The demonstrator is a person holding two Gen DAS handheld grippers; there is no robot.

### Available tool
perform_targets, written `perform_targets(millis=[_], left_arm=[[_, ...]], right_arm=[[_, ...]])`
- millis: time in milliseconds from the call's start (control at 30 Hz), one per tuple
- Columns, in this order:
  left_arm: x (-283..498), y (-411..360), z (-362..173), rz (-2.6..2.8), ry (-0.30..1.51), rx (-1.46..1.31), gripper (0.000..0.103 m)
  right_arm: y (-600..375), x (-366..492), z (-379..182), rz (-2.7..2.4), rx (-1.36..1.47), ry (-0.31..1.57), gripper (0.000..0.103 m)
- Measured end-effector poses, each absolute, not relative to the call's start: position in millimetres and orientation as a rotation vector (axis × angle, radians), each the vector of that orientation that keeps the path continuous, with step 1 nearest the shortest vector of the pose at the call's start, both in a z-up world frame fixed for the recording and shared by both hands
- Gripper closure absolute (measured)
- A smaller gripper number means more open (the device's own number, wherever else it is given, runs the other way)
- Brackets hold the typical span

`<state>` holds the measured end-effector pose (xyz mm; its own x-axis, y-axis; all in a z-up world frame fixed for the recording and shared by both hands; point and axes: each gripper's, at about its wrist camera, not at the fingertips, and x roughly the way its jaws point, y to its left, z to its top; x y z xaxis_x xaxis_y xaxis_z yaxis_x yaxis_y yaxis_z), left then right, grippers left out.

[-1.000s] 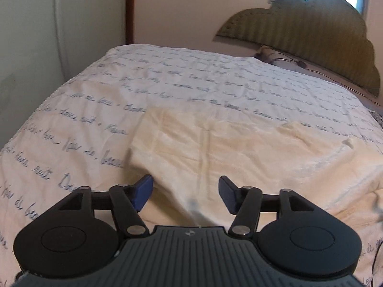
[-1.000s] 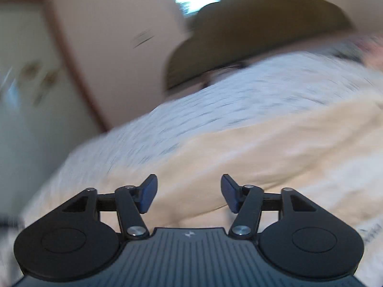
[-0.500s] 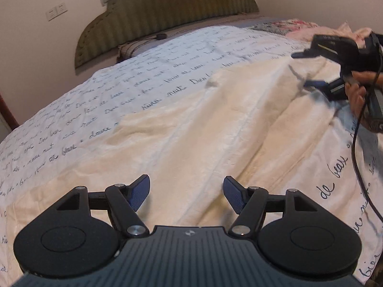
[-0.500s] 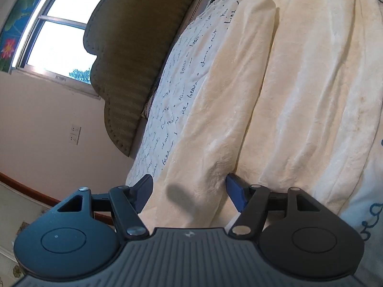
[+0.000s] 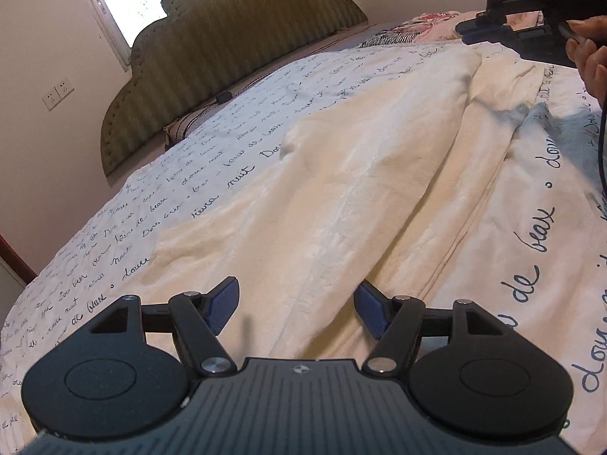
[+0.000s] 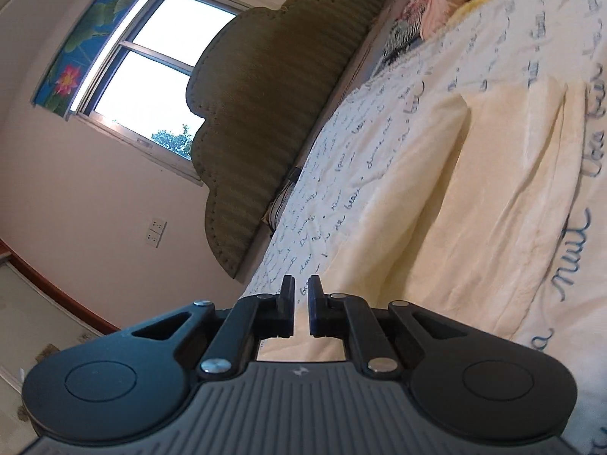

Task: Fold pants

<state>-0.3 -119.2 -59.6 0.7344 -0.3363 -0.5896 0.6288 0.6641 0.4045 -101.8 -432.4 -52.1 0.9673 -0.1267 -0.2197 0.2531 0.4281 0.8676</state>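
Left gripper [image 5: 299,303] spread wide, right gripper [image 6: 301,288] nearly closed, cloth between its tips not discernible. Across the lettered bedsheet [image 5: 550,227], cream pants [image 5: 379,170] laid lengthwise. Best to pinch both layers squarely at the near hem, then lift evenly.

Cream pants [image 5: 360,189]; white bedspread [image 5: 235,151], dark script; olive striped headboard [image 5: 227,49].

Left gripper [image 5: 299,305] held low and level, blue-padded fingers [image 5: 224,305] spread wide apart. Right gripper [image 6: 301,309] tilted sharply, fingers drawn nearly together with a thin gap between; seen far right from the left wrist [image 5: 493,32], gripped by a bare hand [image 5: 590,53].
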Motion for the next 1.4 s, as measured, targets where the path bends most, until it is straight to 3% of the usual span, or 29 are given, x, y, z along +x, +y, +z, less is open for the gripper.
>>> perform_targets(millis=[100, 200, 233, 333, 467, 533, 567, 600, 633, 667, 800, 967, 1133, 1200, 1333, 1400], left_arm=[[8, -120, -65, -0.611, 0.527, 0.601, 0.034], [9, -120, -66, -0.609, 0.510, 0.567, 0.033], [10, -122, -66, -0.601, 0.505, 0.563, 0.034], [13, -124, -61, -0.581, 0.477, 0.543, 0.040], [12, -125, -49, -0.591, 0.433, 0.485, 0.050], [14, -125, -47, -0.632, 0.454, 0.456, 0.059], [15, -125, -48, -0.652, 0.475, 0.445, 0.067], [16, -124, -50, -0.670, 0.493, 0.431, 0.077], [17, -124, -51, -0.685, 0.511, 0.417, 0.081], [17, -122, -53, -0.704, 0.531, 0.403, 0.086], [13, -115, -58, -0.739, 0.538, 0.390, 0.094], [-1, -110, -56, -0.820, 0.567, 0.399, 0.094], [5, -109, -65, -0.819, 0.635, 0.379, 0.092], [5, -103, -60, -0.845, 0.661, 0.336, 0.083], [3, -87, -43, -0.918, 0.694, 0.231, 0.074], [4, -82, -34, -0.919, 0.677, 0.164, 0.060]], right_arm=[[-434, -110, -47, -0.245, 1.053, 0.176, 0.096], [-427, -103, -55, -0.189, 1.063, 0.339, 0.094], [-420, -101, -60, -0.159, 1.091, 0.391, 0.088], [-399, -86, -73, -0.108, 1.130, 0.476, 0.044], [-381, -67, -77, -0.114, 1.099, 0.503, 0.039], [-383, -60, -77, -0.140, 1.118, 0.463, 0.040], [-386, -57, -78, -0.154, 1.132, 0.437, 0.047], [-389, -56, -78, -0.157, 1.135, 0.400, 0.057], [-393, -55, -79, -0.167, 1.131, 0.369, 0.089], [-396, -56, -80, -0.178, 1.139, 0.358, 0.098], [-392, -75, -74, -0.194, 1.073, 0.297, 0.099], [-387, -112, -65, -0.209, 1.050, 0.284, 0.099], [-390, -110, -75, -0.263, 0.977, 0.504, 0.091], [-398, -117, -75, -0.237, 1.035, 0.506, 0.090], [-421, -144, -51, -0.319, 0.973, 0.360, 0.090], [-446, -150, -45, -0.375, 0.990, 0.300, 0.088]])
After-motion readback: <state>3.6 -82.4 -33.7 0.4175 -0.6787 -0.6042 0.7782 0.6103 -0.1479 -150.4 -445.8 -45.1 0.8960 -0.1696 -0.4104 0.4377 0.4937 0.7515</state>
